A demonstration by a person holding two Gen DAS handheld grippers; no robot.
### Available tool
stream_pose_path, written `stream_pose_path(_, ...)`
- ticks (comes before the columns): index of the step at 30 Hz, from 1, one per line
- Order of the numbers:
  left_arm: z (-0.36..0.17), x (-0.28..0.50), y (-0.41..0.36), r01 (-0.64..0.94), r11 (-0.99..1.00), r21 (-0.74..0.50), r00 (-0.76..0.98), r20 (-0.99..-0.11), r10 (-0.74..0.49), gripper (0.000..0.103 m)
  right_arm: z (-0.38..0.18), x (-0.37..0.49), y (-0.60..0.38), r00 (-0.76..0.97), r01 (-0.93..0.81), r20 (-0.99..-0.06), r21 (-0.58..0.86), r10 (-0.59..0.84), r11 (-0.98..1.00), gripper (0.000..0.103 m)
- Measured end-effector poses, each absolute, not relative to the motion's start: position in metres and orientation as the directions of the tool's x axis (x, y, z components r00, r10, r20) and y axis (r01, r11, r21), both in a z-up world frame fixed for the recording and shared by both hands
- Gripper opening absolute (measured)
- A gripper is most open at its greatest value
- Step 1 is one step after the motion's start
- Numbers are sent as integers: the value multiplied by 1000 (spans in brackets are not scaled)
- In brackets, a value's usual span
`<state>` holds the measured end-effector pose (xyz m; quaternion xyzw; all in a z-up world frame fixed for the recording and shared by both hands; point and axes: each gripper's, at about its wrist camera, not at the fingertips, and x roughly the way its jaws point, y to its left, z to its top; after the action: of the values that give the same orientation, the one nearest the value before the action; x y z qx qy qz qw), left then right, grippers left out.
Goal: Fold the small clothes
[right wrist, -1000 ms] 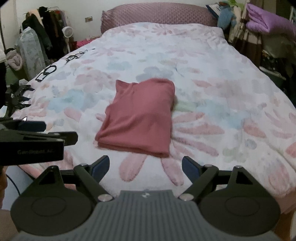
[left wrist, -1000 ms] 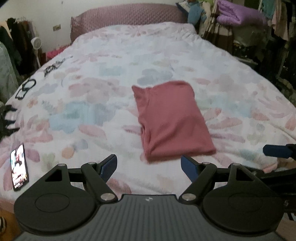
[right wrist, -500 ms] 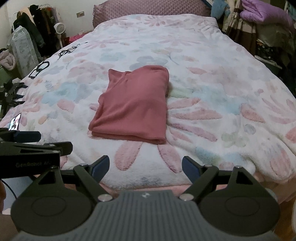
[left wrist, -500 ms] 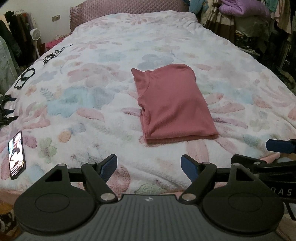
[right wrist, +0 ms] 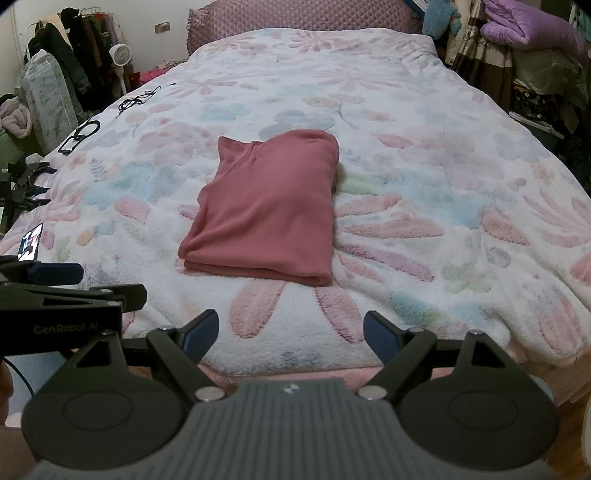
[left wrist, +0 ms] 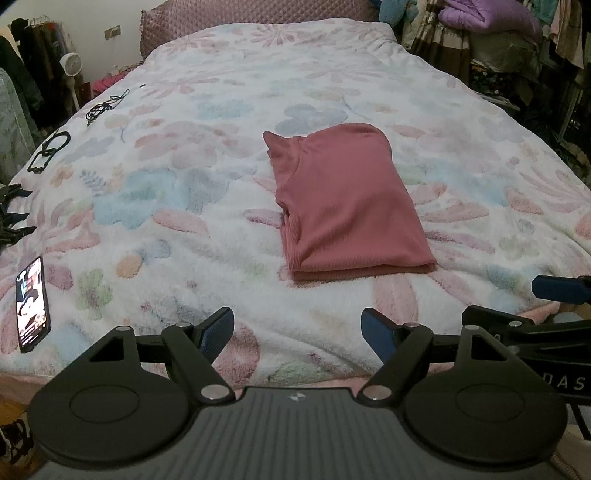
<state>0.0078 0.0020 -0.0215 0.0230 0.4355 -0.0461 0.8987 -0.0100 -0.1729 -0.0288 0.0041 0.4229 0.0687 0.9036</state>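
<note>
A pink garment [left wrist: 347, 206] lies folded into a flat rectangle on the floral bed cover [left wrist: 184, 206], near the foot of the bed. The right wrist view shows the same pink garment [right wrist: 269, 206] slightly left of centre. My left gripper [left wrist: 297, 332] hangs over the near edge of the bed, short of the garment, jaws wide apart and holding nothing. My right gripper [right wrist: 291, 332] is beside it at the same edge, also open and empty. Each gripper shows at the side of the other's view.
A lit phone [left wrist: 32, 306] lies at the near left of the bed. Black cables [left wrist: 107, 105] and a black loop [left wrist: 50, 149] sit along the left edge. Clothes racks and a fan [right wrist: 120, 55] stand left; piled bedding [right wrist: 524, 33] stands right.
Both views have settled after a slight tilt: the bed and garment sit a little lower and steadier in frame. The garment has not moved on the bed. Both grippers stayed open.
</note>
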Motion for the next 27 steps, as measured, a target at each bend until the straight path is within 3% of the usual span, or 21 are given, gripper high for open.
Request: stream_pose_path(27,-23,8,4,104,995,1,613,-788,-63,92,-26,-10,-173,638,-130,-758,63,132,990,82)
